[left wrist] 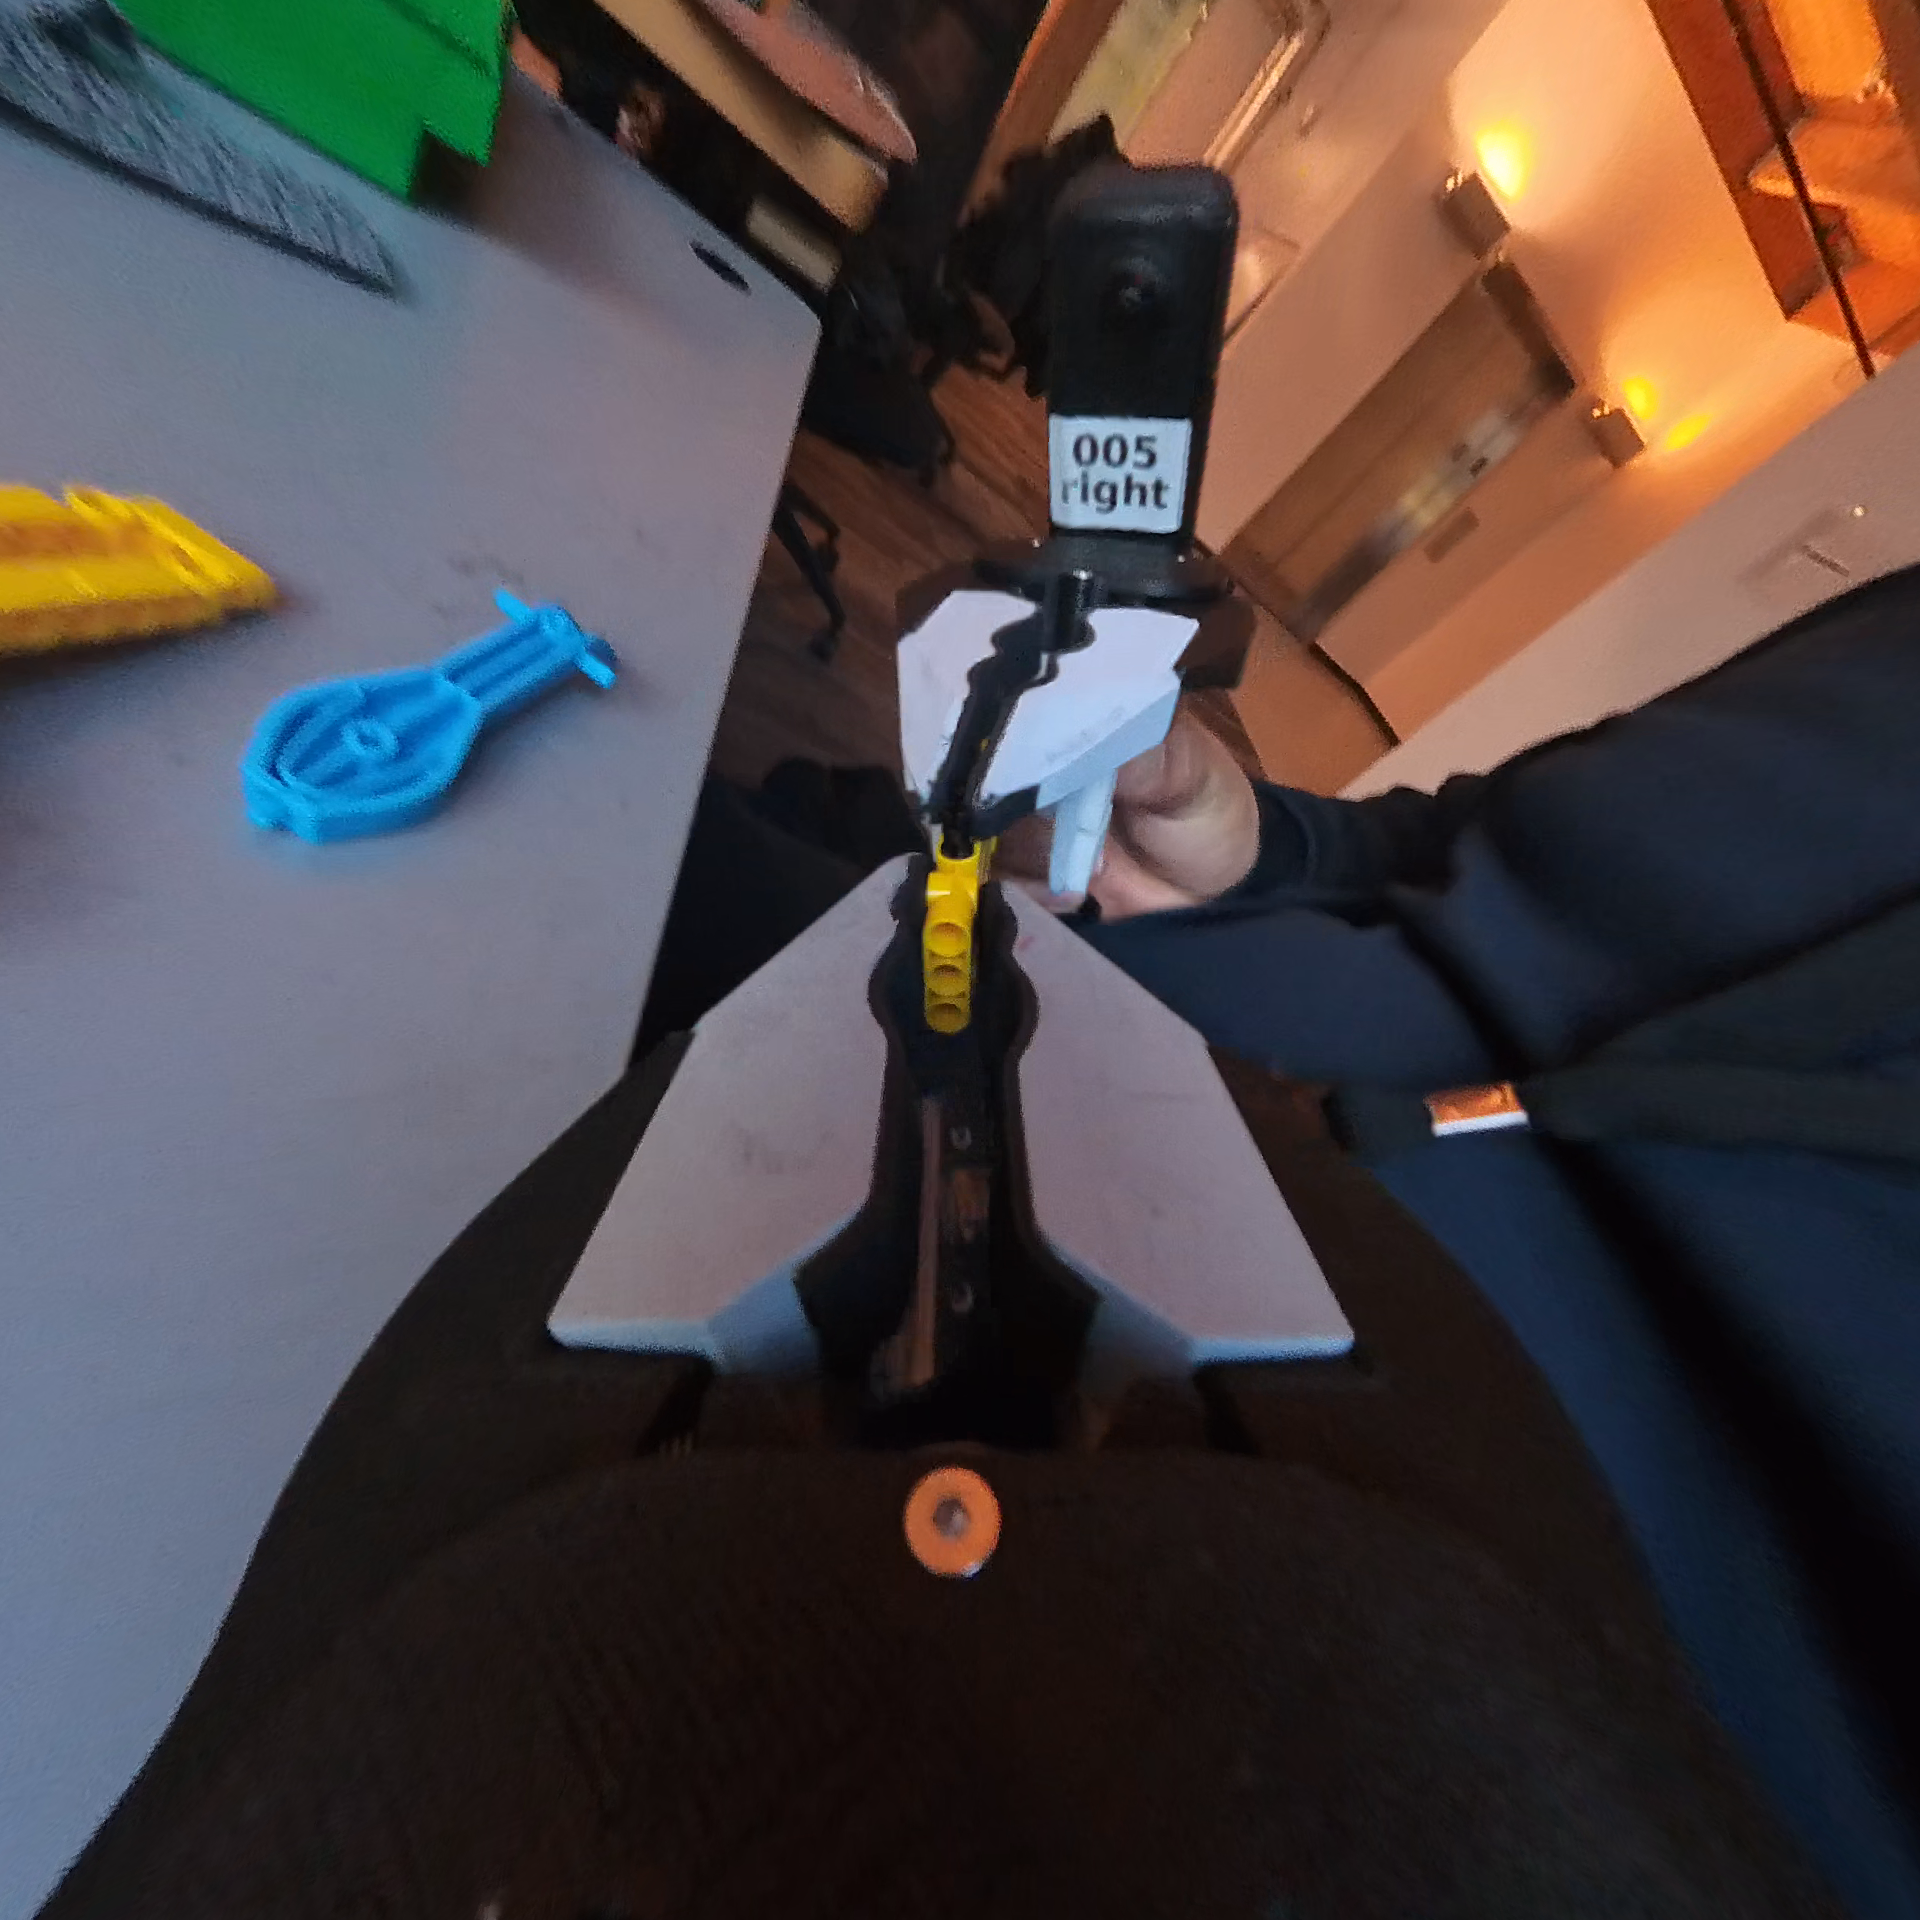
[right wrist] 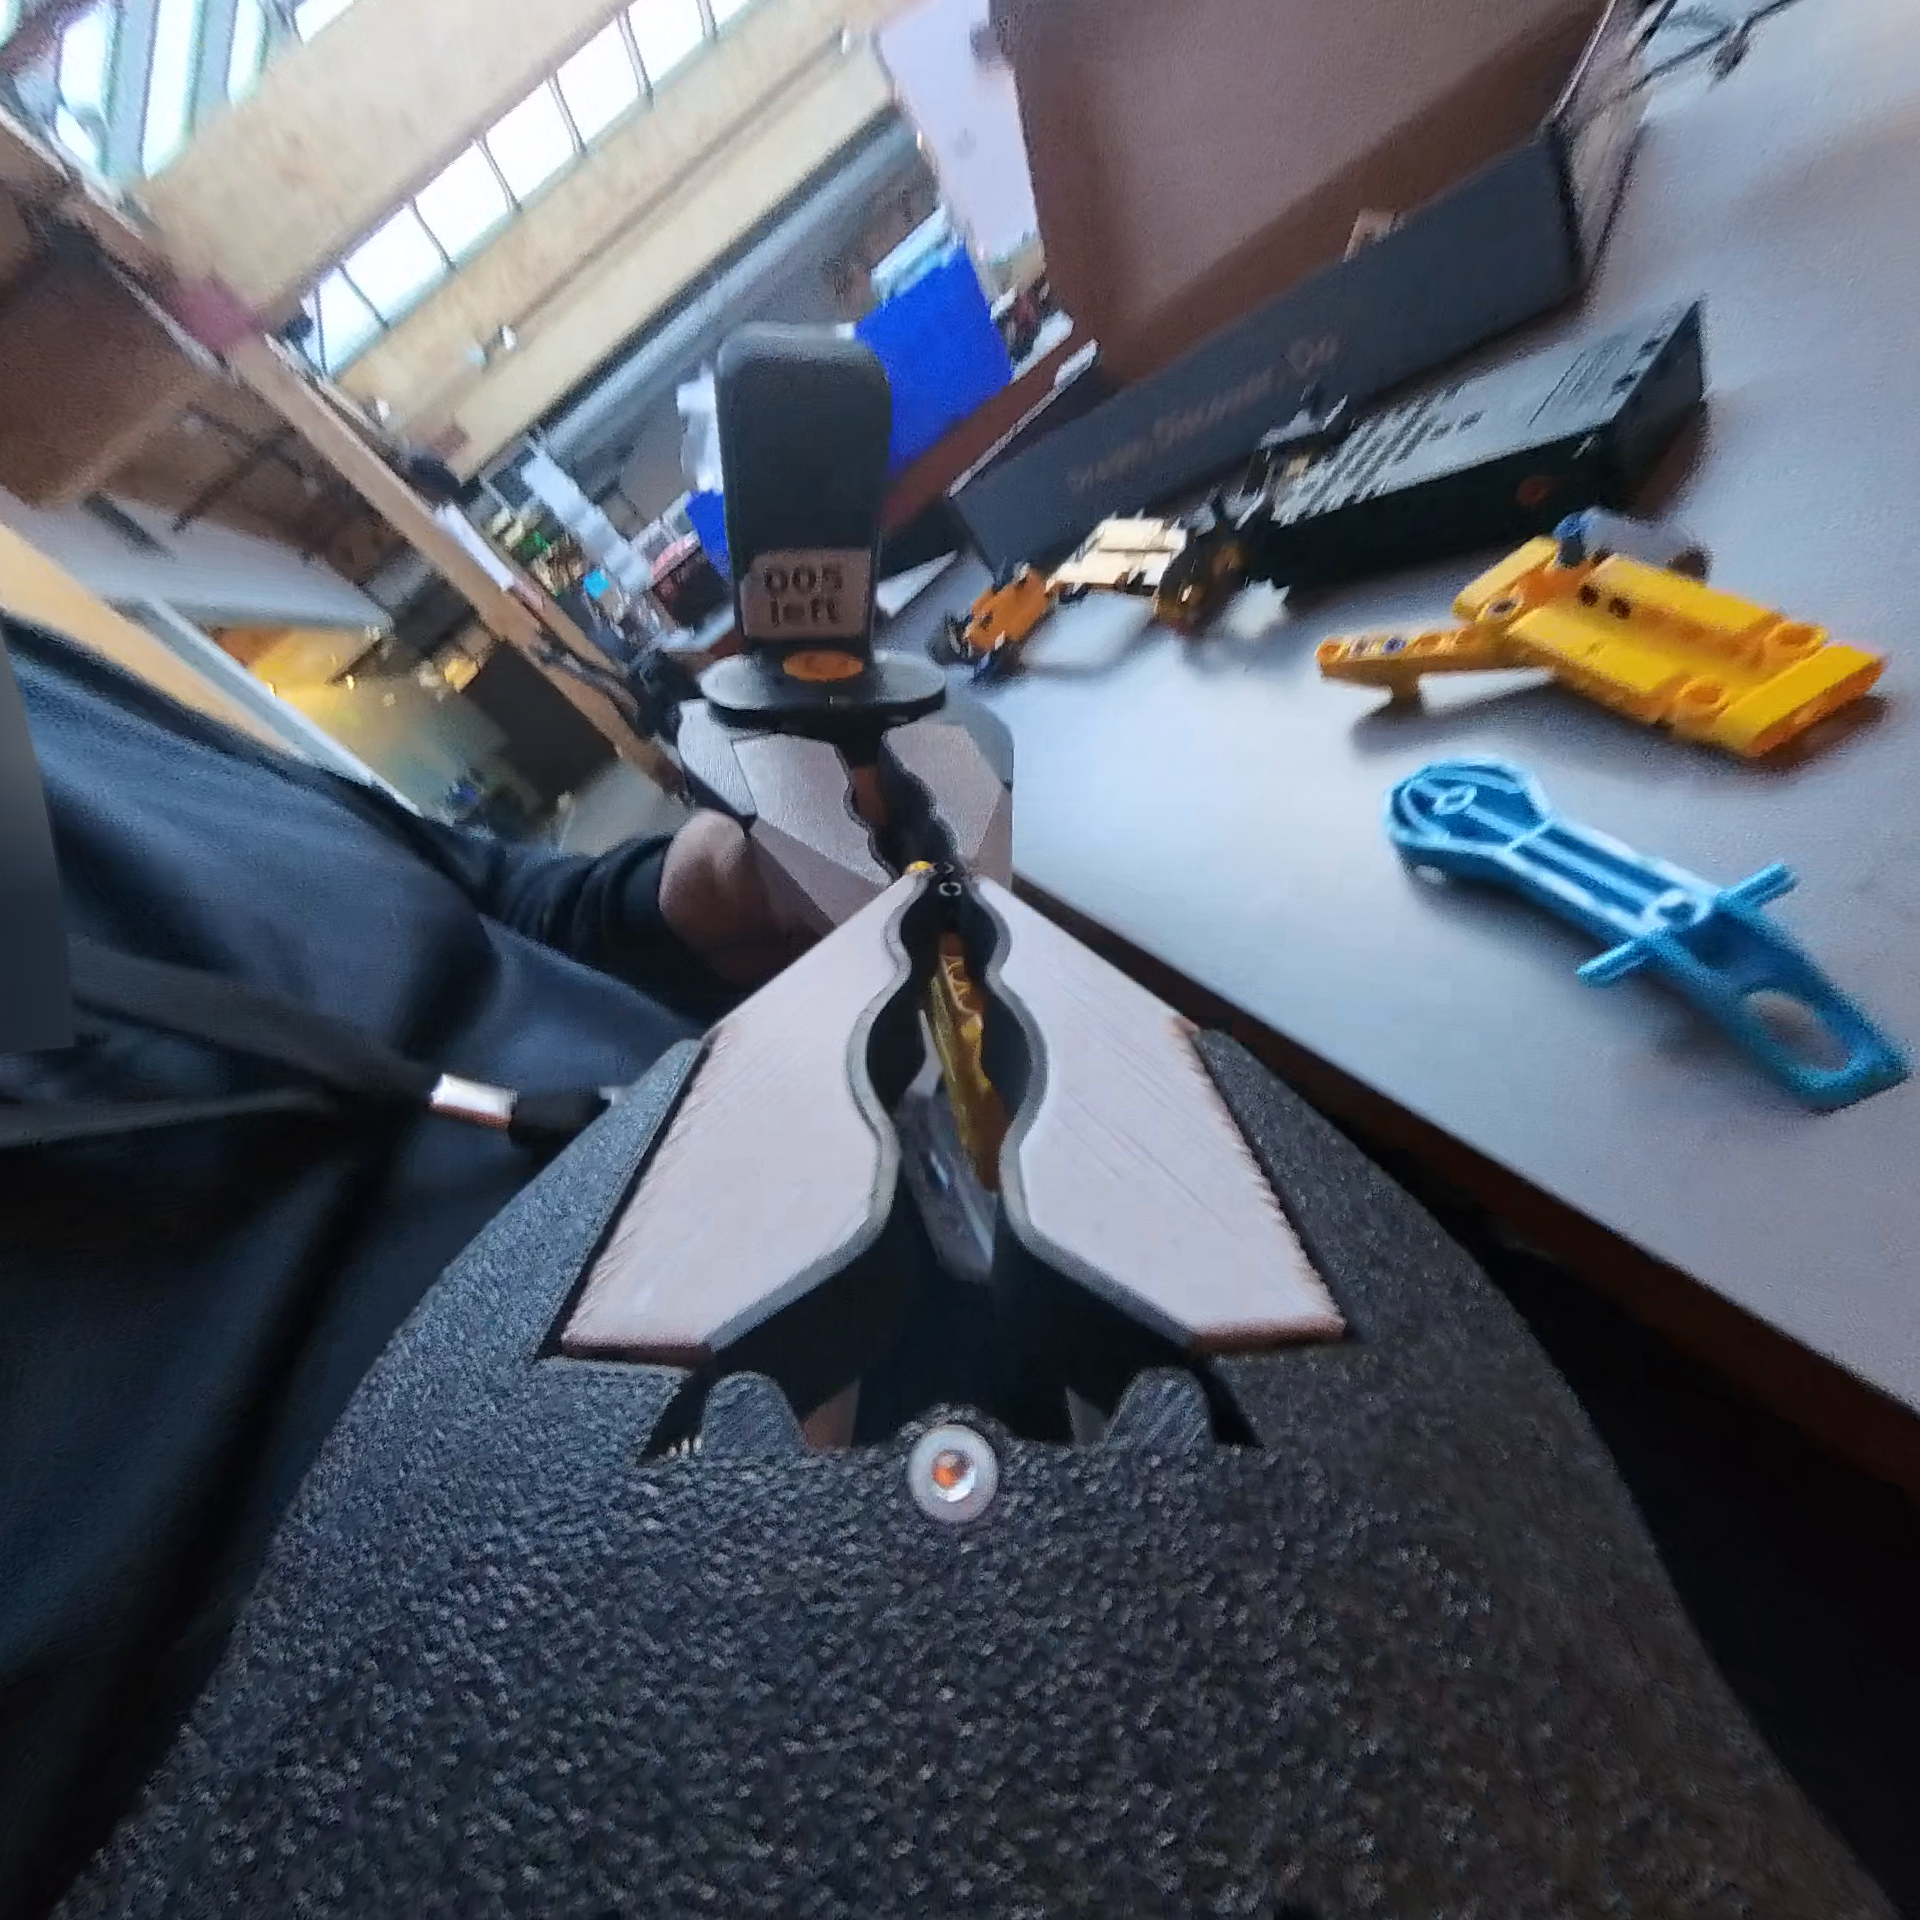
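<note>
grey table [left wrist: 312, 436] beside; both claws, left [left wrist: 951, 883] and right [right wrist: 935, 883], clenched on yellow holed beam [left wrist: 948, 961], lengthwise between them.

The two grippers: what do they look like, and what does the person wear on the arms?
Each gripper, left and right, has a black textured body, two pale wedge-shaped fingers with wavy black inner edges, and an orange-ringed screw. A black camera with a white label stands on top. The sleeves are dark.

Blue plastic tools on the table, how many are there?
1. The blue plastic tool lies flat on the grey table, near its edge, beside the big yellow brick assembly. Both views show this same one; others could lie out of view.
</note>
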